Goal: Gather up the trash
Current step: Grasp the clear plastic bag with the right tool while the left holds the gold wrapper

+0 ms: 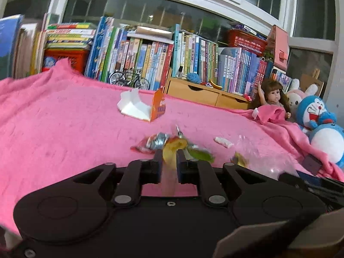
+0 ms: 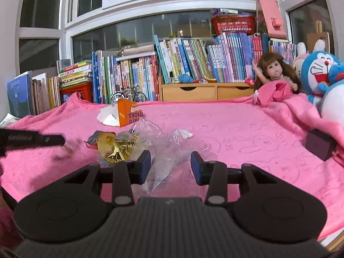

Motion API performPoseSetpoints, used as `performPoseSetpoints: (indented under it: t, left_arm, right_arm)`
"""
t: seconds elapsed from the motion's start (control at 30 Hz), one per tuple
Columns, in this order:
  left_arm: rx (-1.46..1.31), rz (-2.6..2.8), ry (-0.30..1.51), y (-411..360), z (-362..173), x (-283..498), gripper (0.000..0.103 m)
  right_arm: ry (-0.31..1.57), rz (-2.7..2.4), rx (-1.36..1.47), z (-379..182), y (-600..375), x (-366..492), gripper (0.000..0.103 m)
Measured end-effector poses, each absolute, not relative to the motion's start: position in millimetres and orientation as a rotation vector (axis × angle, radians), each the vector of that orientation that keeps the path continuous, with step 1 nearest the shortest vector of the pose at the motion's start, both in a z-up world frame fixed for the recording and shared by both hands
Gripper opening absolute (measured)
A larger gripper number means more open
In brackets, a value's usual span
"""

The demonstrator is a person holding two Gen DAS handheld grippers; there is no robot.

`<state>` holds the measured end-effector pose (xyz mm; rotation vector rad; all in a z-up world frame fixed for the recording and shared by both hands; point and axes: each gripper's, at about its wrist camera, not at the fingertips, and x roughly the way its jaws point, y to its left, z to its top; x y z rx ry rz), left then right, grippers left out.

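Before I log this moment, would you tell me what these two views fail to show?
- Left wrist view: the yellowish peel-like scrap between the left gripper fingers is motion-blurred; what it is and whether it is gripped are unclear.
- Right wrist view: the clear plastic bag edges vanish against the pink blanket; the right gripper grip is uncertain.

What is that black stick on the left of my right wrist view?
Observer: That is the left gripper. Its own view shows a yellow scrap between its fingers.
Operator: Is more trash near it?
Observer: Yes. In that view a green scrap lies on the blanket, just right of the fingers.
Operator: Anything under it?
Observer: A cardboard flap shows at the bottom right of its view.
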<state>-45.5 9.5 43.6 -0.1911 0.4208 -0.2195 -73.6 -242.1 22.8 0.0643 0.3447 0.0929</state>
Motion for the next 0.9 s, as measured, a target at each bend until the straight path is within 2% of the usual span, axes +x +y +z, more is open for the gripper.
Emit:
performPoseSetpoints:
  t: [0.03, 0.07, 0.2, 0.27, 0.3, 0.37, 0.57, 0.6, 0.77, 0.9]
  left_arm:
    - [-0.180, -0.215, 0.434, 8, 42, -35, 0.031]
    - [-0.182, -0.201, 0.446, 7, 41, -26, 0.042]
    - [-0.220, -0.245, 0.447, 8, 42, -19, 0.044]
    - [-0.216, -0.283, 0.447, 7, 42, -25, 0.040]
    - [-0.211, -0.313, 0.456, 5, 42, -29, 0.031]
    - [-0.203, -0.399, 0.485, 0, 42, -35, 0.022]
    - [-0.105, -0.482, 0.515, -33, 32, -39, 0.022]
    - [-0.103, -0.484, 0.525, -38, 29, -37, 0.022]
    - [-0.131, -0.478, 0.606, -55, 7, -17, 0.022]
    - [-0.161, -0.468, 0.621, -56, 4, -13, 0.017]
  right_arm:
    - [0.349, 0.095, 0.060, 21, -241, -73, 0.046]
    - [0.351, 0.097, 0.054, 20, -240, -72, 0.046]
    - [0.356, 0.102, 0.018, 15, -234, -72, 0.046]
    - [0.359, 0.111, 0.006, 13, -232, -73, 0.046]
    - [0.361, 0.116, 0.001, 12, -231, -73, 0.046]
    - [0.358, 0.128, -0.004, 10, -229, -75, 0.046]
    - [0.356, 0.144, -0.025, 8, -225, -80, 0.046]
    - [0.364, 0.150, -0.019, 8, -226, -80, 0.043]
    - [0.370, 0.149, -0.008, 5, -229, -81, 0.043]
    - [0.371, 0.147, -0.002, 4, -229, -80, 0.044]
